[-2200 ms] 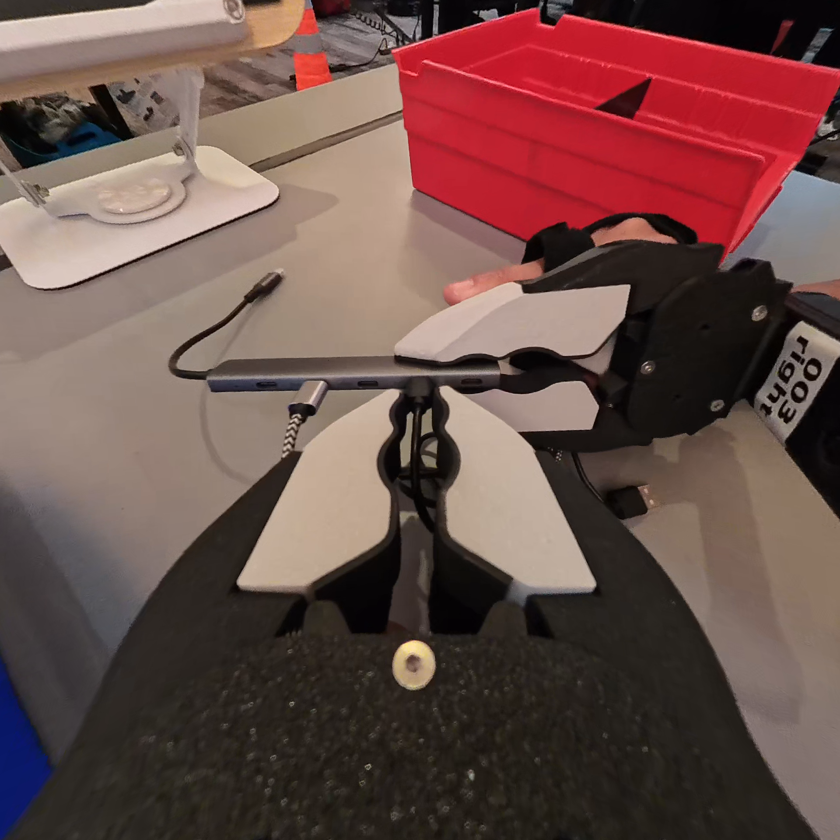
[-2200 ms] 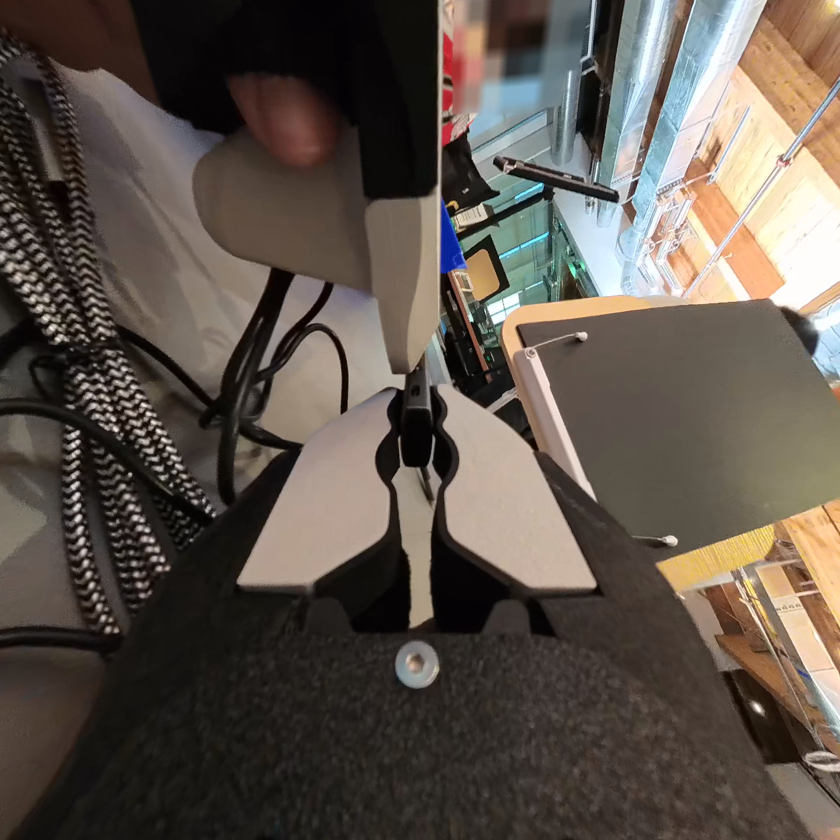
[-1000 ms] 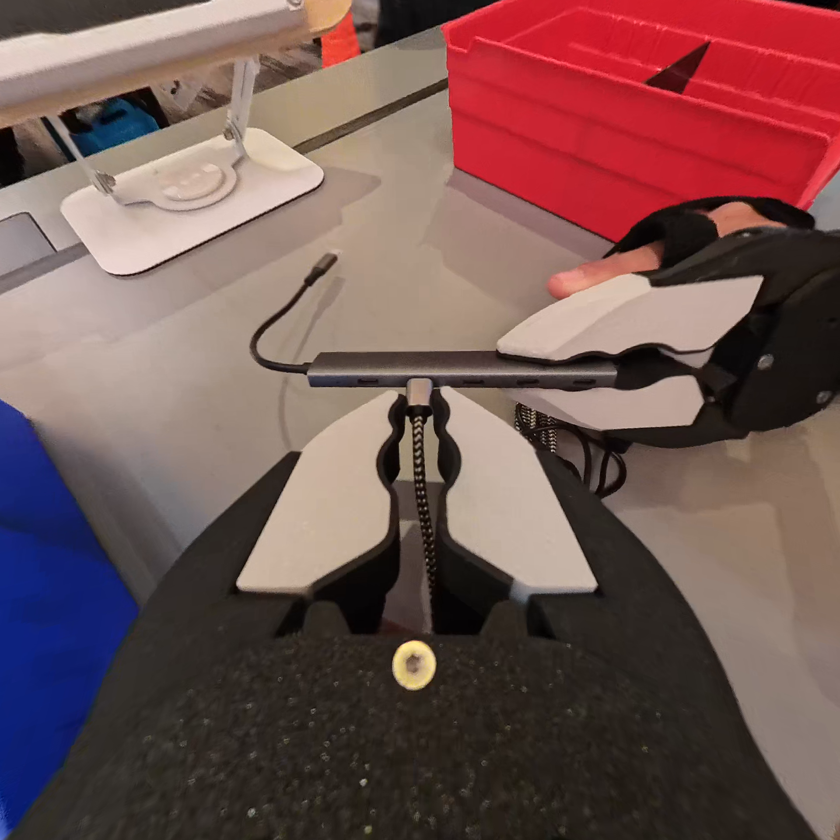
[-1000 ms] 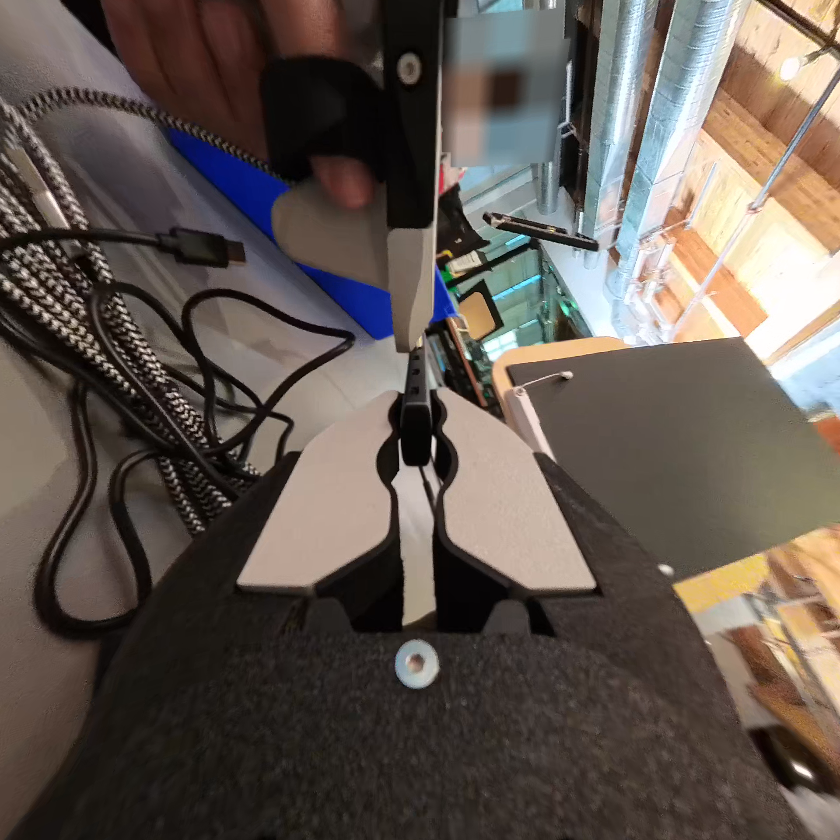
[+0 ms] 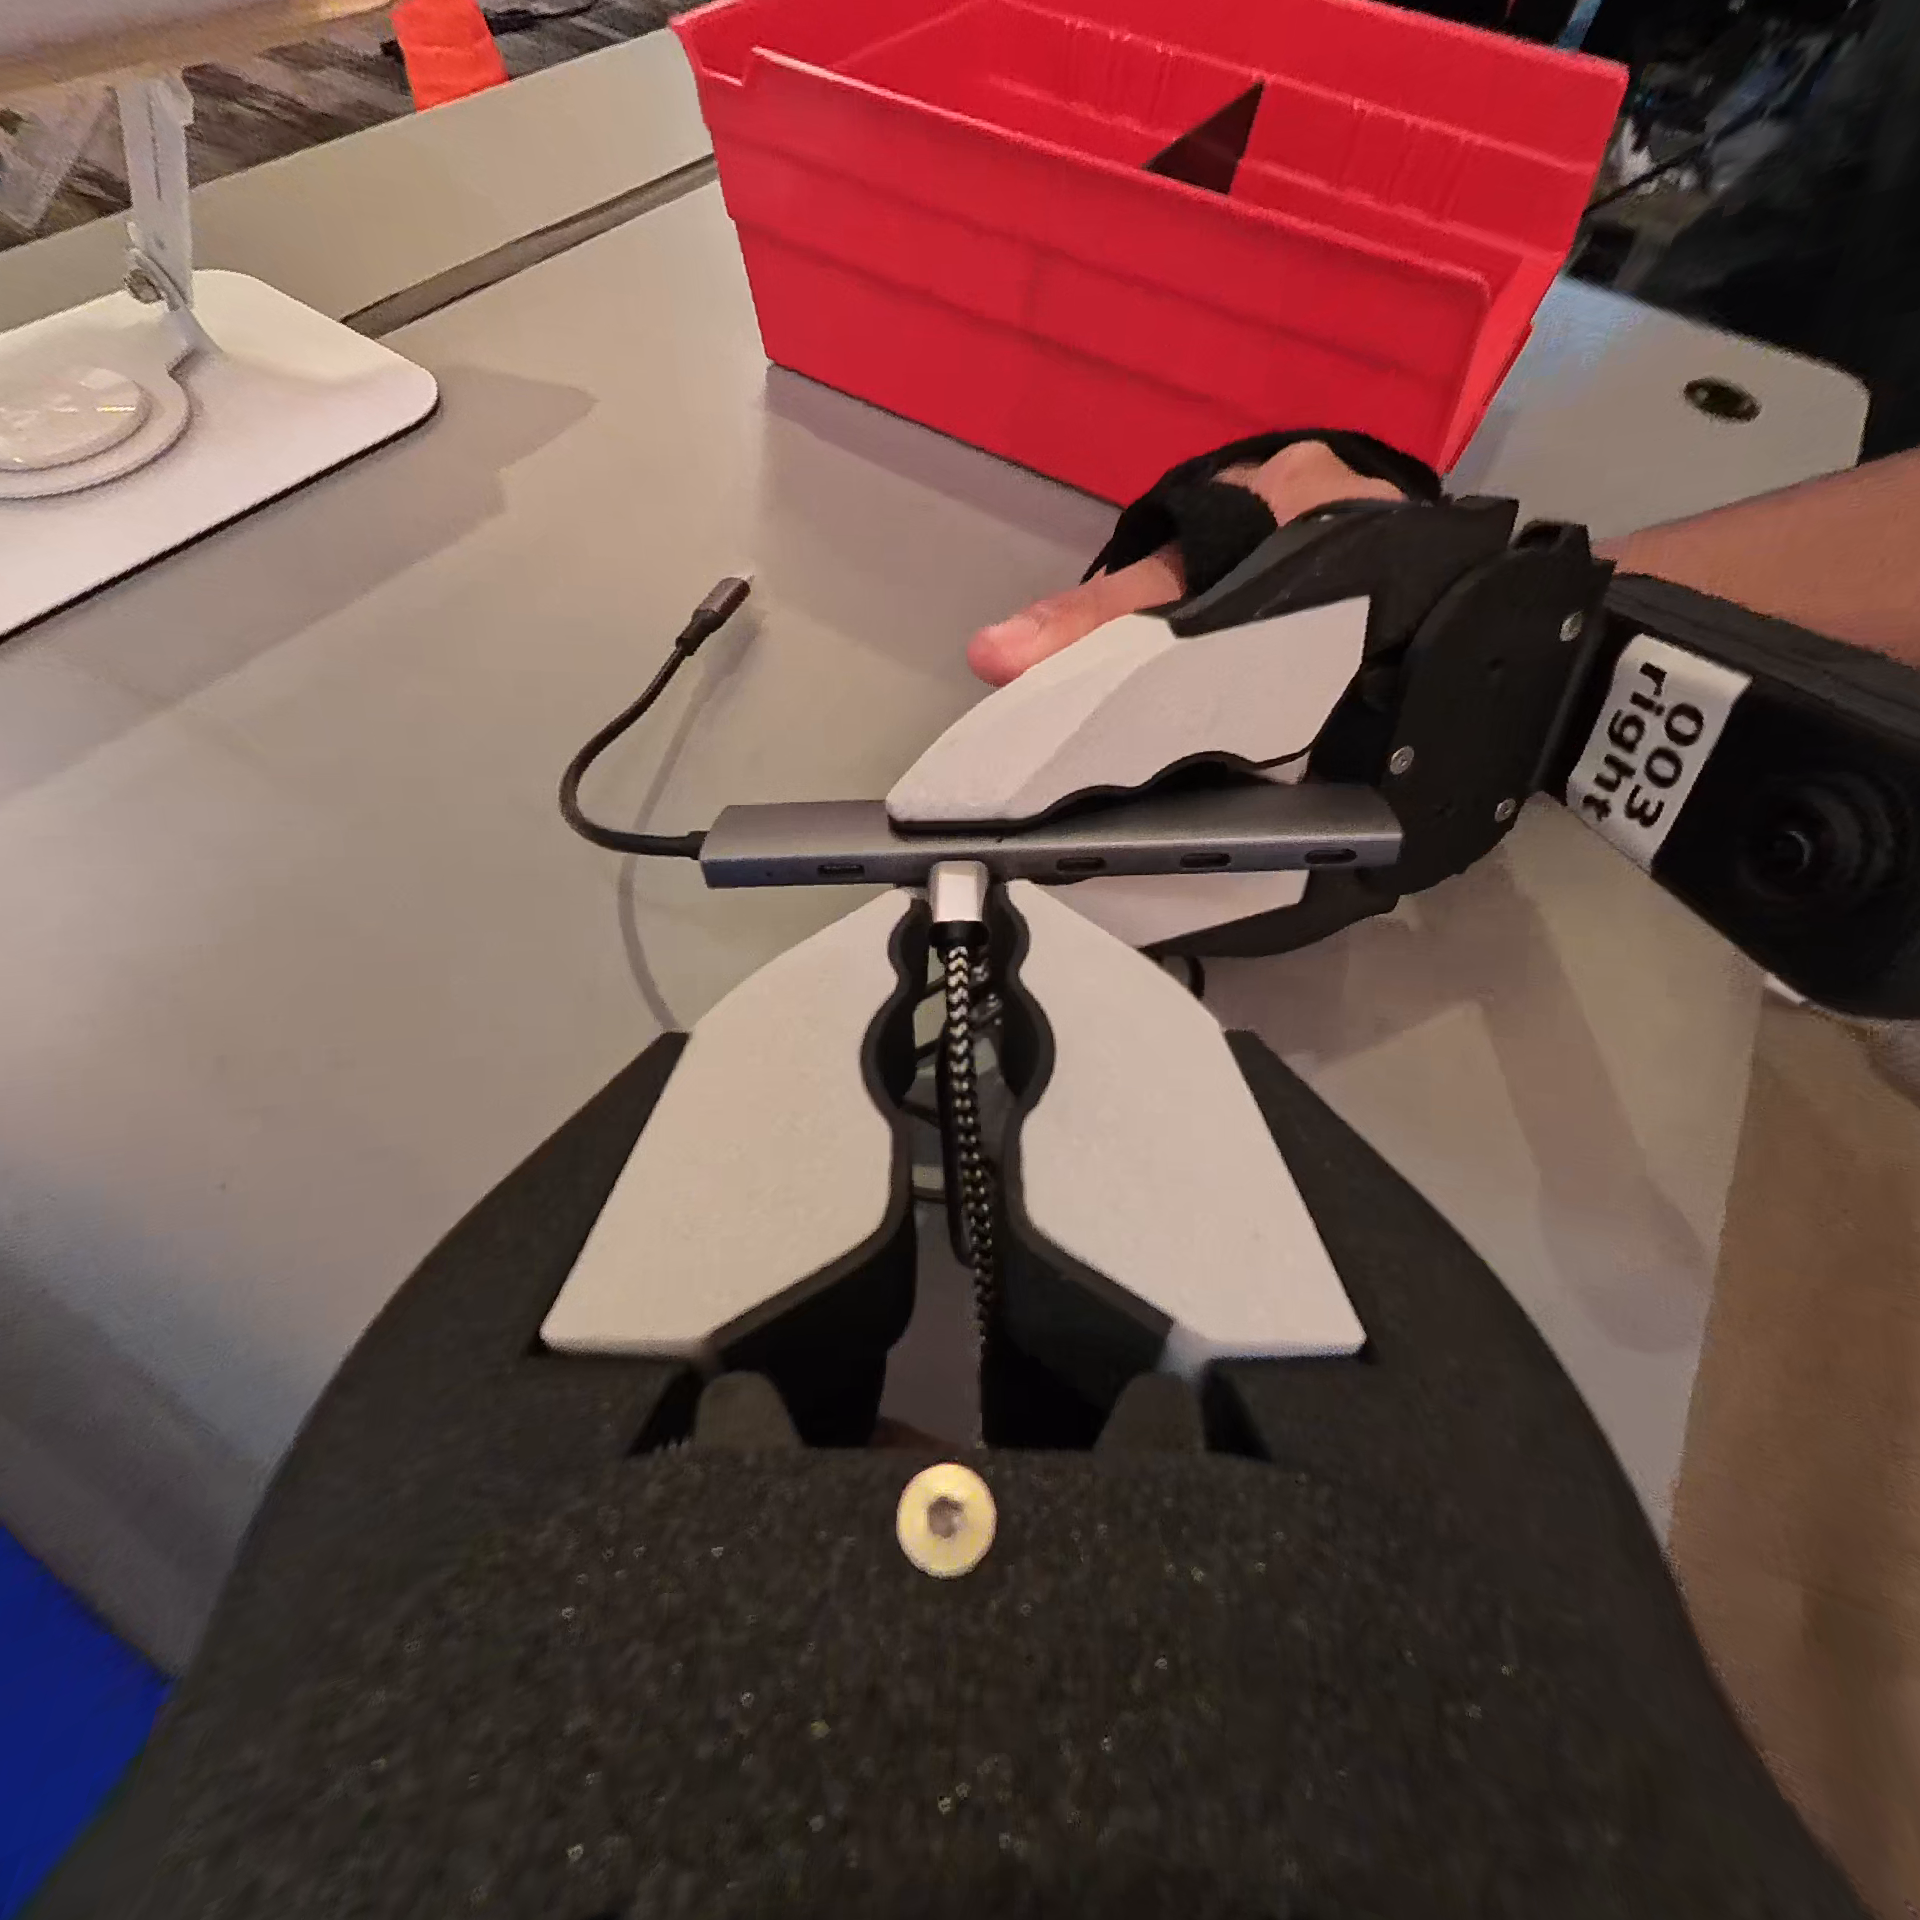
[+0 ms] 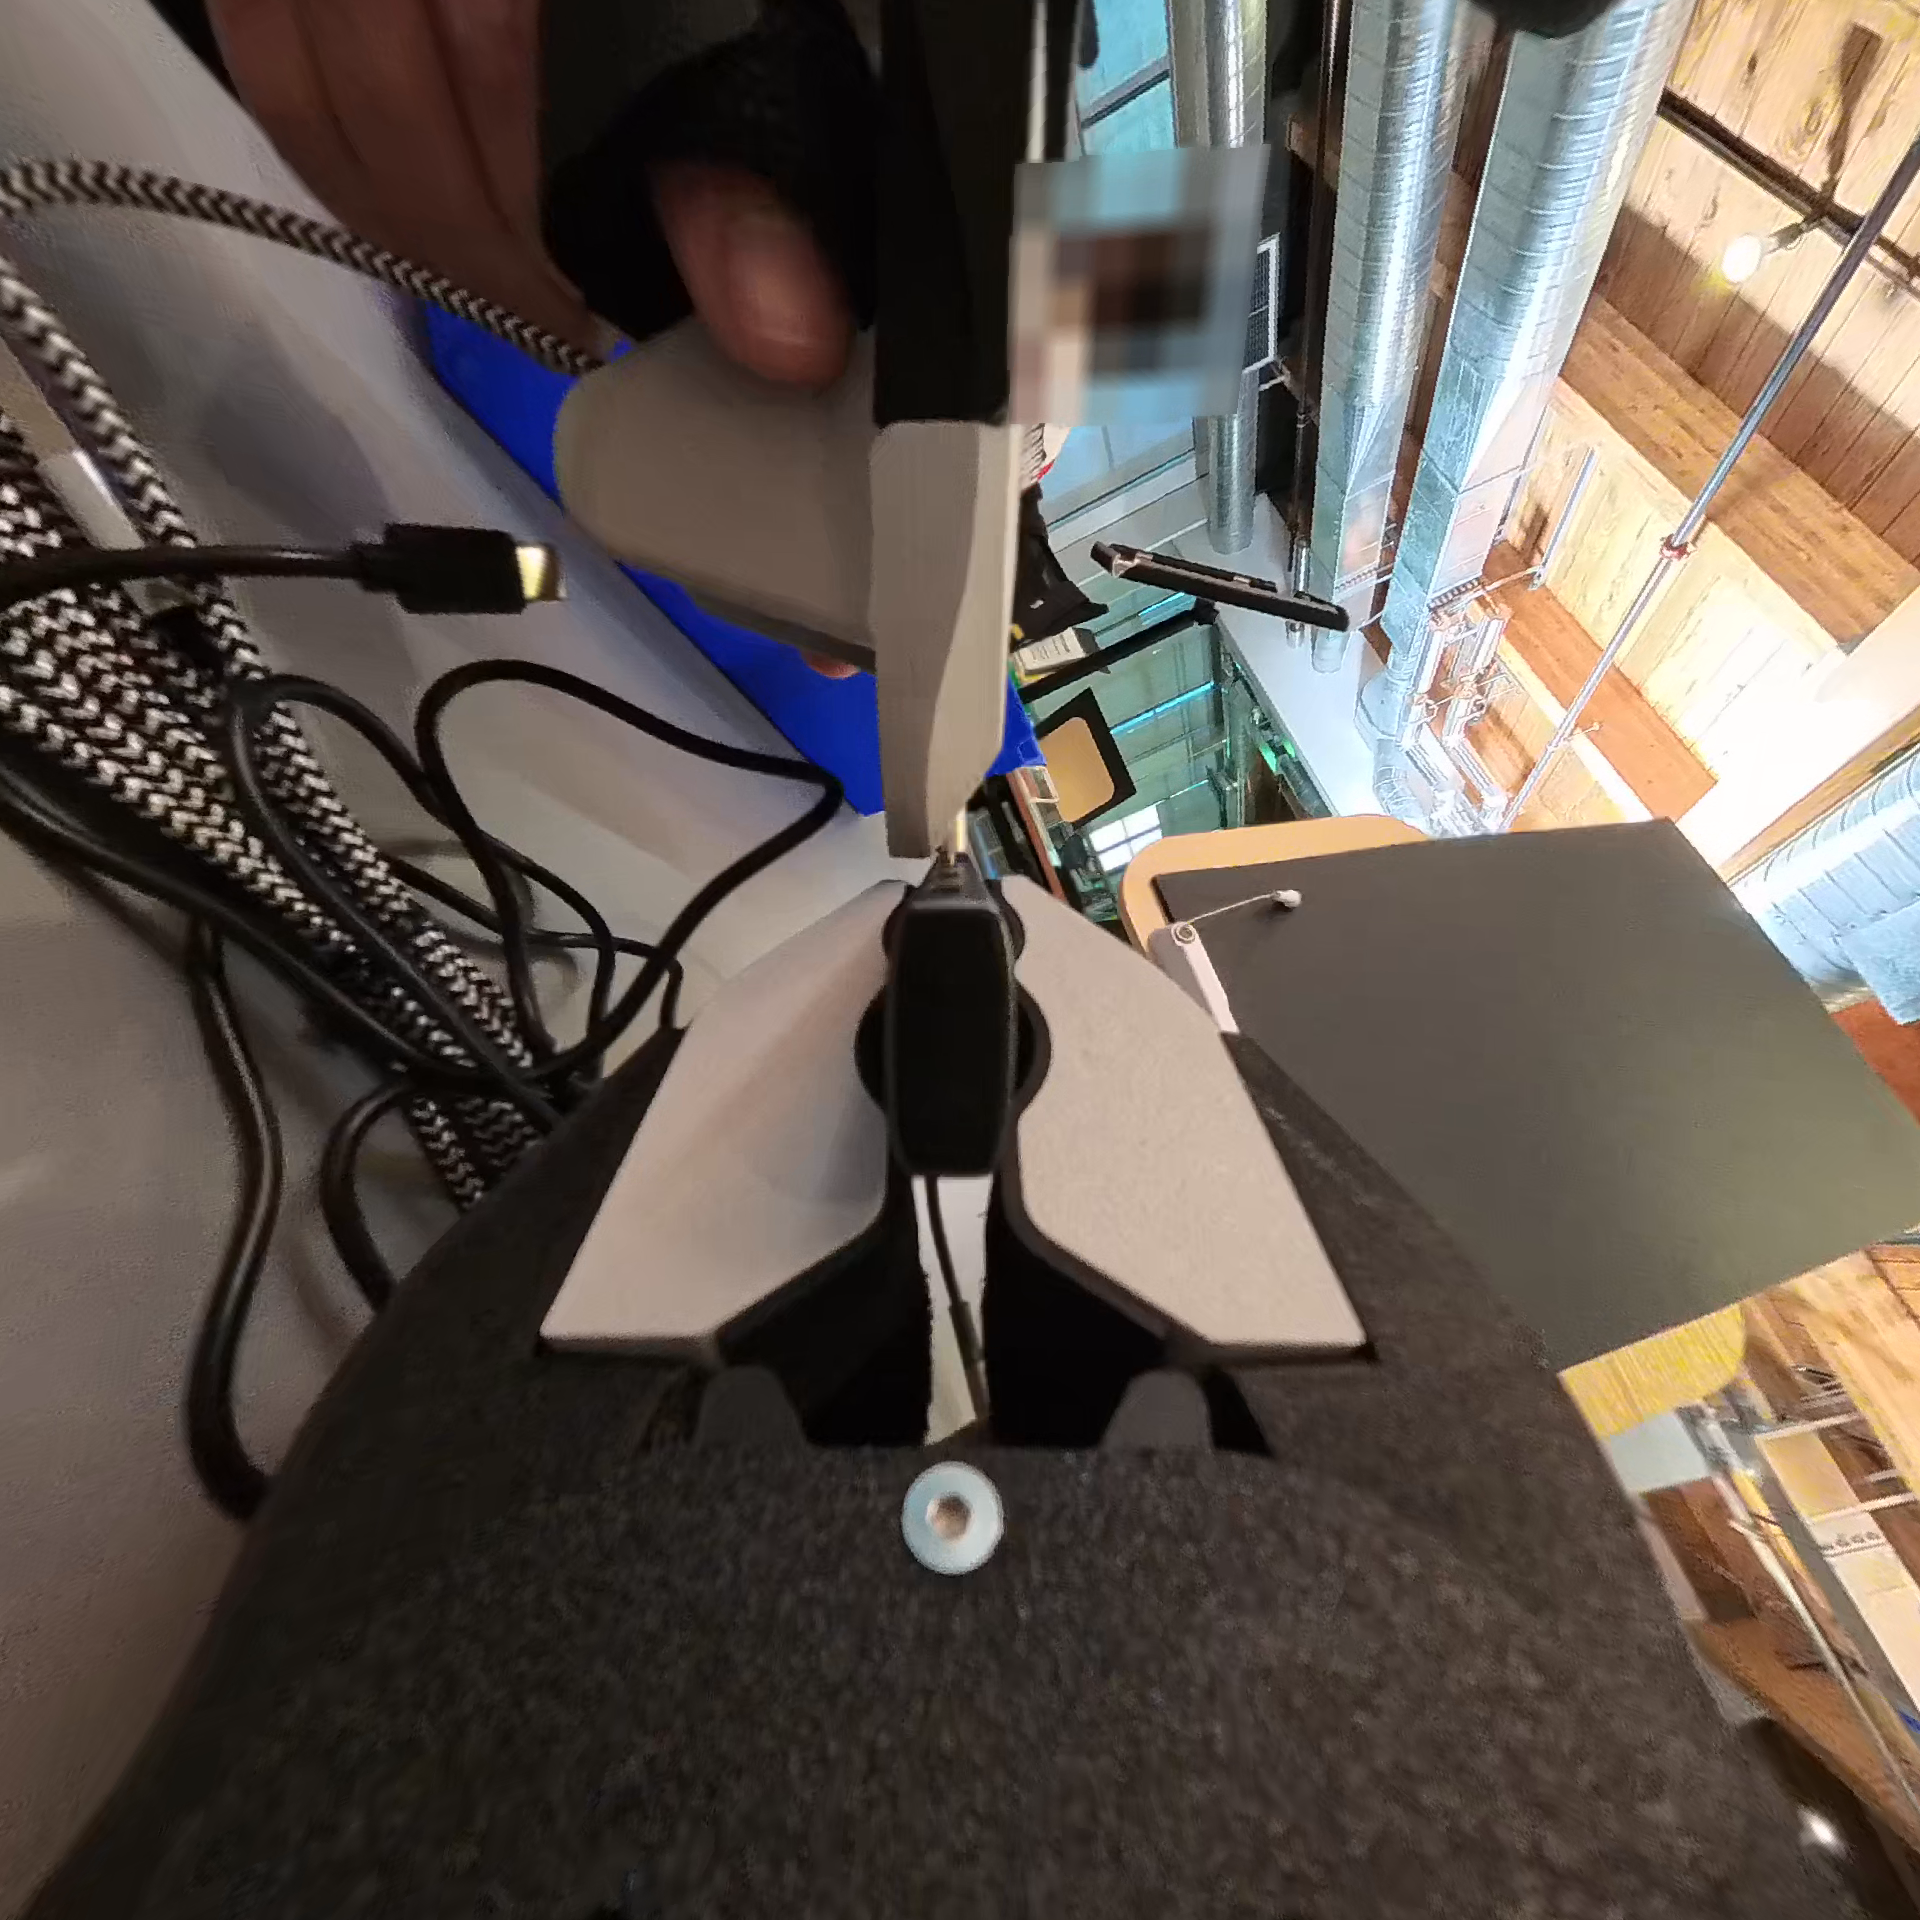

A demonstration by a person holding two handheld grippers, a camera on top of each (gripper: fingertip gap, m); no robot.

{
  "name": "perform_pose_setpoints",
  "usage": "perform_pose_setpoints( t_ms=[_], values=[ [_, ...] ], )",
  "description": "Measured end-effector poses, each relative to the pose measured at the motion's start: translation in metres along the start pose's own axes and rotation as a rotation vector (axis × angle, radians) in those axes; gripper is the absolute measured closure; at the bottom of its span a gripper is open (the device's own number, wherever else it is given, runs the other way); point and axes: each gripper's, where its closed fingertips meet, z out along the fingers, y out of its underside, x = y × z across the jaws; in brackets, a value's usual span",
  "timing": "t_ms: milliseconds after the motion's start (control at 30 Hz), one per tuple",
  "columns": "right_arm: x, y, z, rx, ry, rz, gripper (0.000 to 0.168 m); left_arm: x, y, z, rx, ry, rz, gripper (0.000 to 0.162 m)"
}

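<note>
The left gripper [image 5: 956,914] is clenched on a silver-tipped black-and-white braided cable [image 5: 966,1081], its plug seated in a slim grey metal hub [image 5: 1049,844]. From three o'clock, the right gripper [image 5: 997,842] pinches that hub, a red plastic bin [image 5: 1122,260] at twelve.

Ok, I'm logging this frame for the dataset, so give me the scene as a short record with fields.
left gripper: shut on the braided cable just behind its silver plug, which sits in a side port of the hub
right gripper: shut on the grey USB hub, held level above the table
hub's own lead: hangs free, plug unconnected
behind: red bin, white stand base
under hub: loose black cables
</note>
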Motion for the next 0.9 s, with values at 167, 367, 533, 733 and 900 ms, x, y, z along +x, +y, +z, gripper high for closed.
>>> perform_pose_setpoints(
  t_ms=[167, 367, 533, 733, 900],
  values=[
    [-0.001, -0.003, -0.001, 0.002, 0.014, -0.031, 0.156, 0.002, 0.003, -0.003, -0.013, -0.007, -0.006, 0.151],
    [0.001, 0.006, -0.002, -0.049, 0.026, -0.044, 0.157, -0.003, 0.000, -0.014, -0.007, -0.049, 0.003, 0.151],
    [0.010, 0.020, -0.001, -0.090, 0.046, -0.027, 0.157, -0.038, -0.018, -0.078, 0.098, -0.191, 0.003, 0.151],
    [0.025, 0.029, -0.003, -0.108, 0.078, 0.072, 0.158, -0.012, -0.006, -0.050, 0.031, -0.195, 0.020, 0.151],
    [0.027, 0.030, -0.003, -0.104, 0.071, 0.110, 0.158, 0.010, 0.005, -0.030, 0.006, -0.116, -0.008, 0.151]
  ],
)
